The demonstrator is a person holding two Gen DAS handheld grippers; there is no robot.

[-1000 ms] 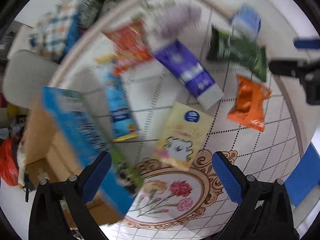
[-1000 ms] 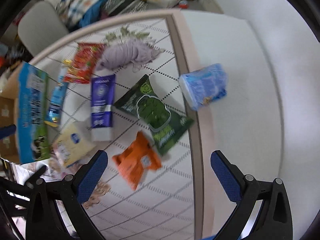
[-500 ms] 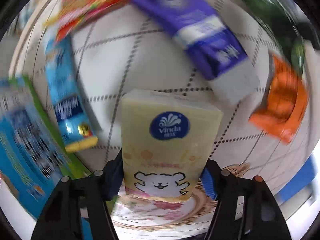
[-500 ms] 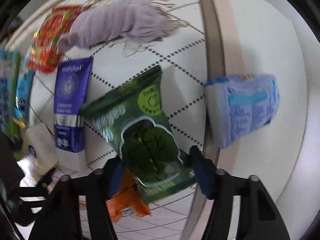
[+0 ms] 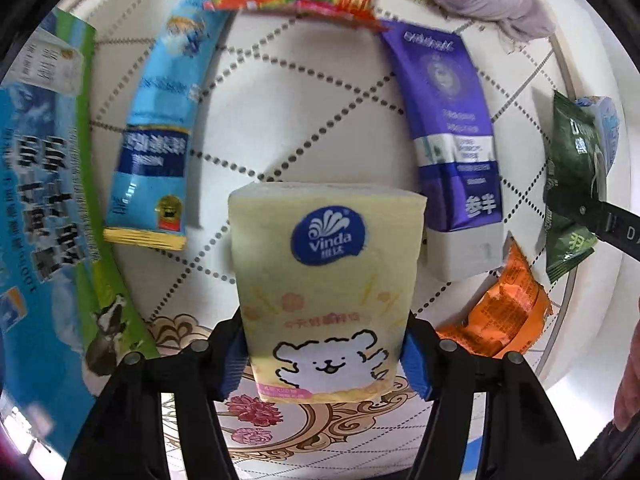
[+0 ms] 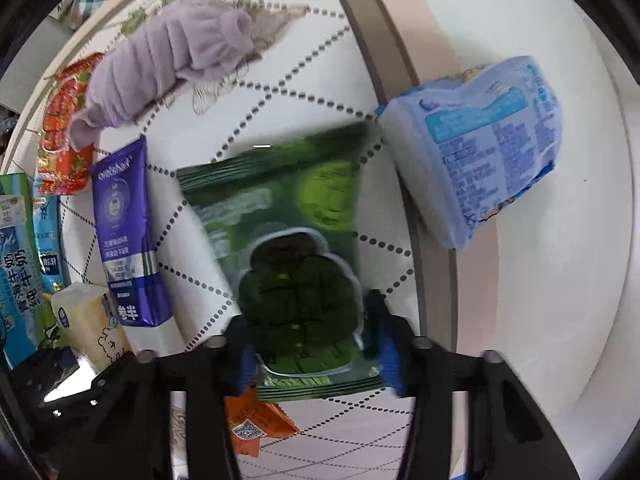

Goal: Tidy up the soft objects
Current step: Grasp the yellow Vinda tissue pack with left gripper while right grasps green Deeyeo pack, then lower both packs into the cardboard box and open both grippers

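Left claw (image 5: 324,360) clamped on yellow tissue pack (image 5: 326,280), mid-table; right claw (image 6: 316,356) closing around green snack bag (image 6: 292,264) near table's edge: both judged light, squashy, best gripped across flanks.

Even, bright daylight; no harsh glare on the table (image 5: 320,128). Soft shadows sit close under the tissue pack (image 5: 326,280) and toothpaste tube (image 5: 452,120). Strong fisheye bending with black corners in both views. Left view is sharp at centre, with the milk carton (image 5: 36,184) smeared at the rim. Right view: the green bag (image 6: 292,256) is motion-blurred, and a small bright reflection shows at the lower left.
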